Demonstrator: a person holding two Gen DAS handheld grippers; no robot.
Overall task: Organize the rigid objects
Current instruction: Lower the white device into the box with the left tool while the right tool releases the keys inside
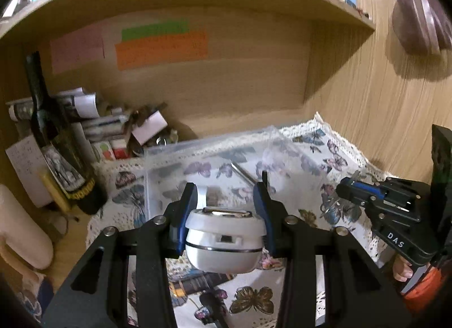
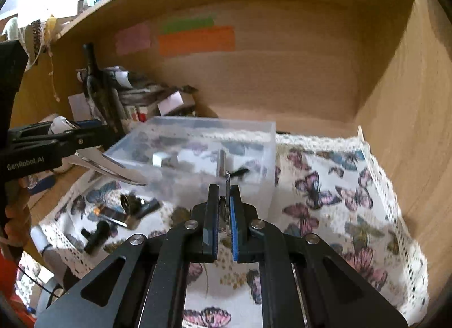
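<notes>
My left gripper (image 1: pixel 226 195) is shut on a round white plastic object with a metal top (image 1: pixel 224 237), held just in front of a clear plastic box (image 1: pixel 209 150) on a butterfly-print cloth. My right gripper (image 2: pixel 224 189) is shut on a thin metal piece (image 2: pixel 226 186), held close before the same box (image 2: pixel 197 141); in the left wrist view it (image 1: pixel 344 189) is at the right. Inside the box lie a white and grey block (image 2: pixel 165 160) and a metal rod (image 2: pixel 221 162). In the right wrist view, the left gripper (image 2: pixel 84 127) is at the left.
A dark bottle (image 1: pixel 53 141) and piled papers and small boxes (image 1: pixel 113 127) stand at the back left of the wooden shelf. Small dark parts (image 2: pixel 124 212) lie on the cloth left of the box. The shelf side wall (image 2: pixel 409 130) is at the right.
</notes>
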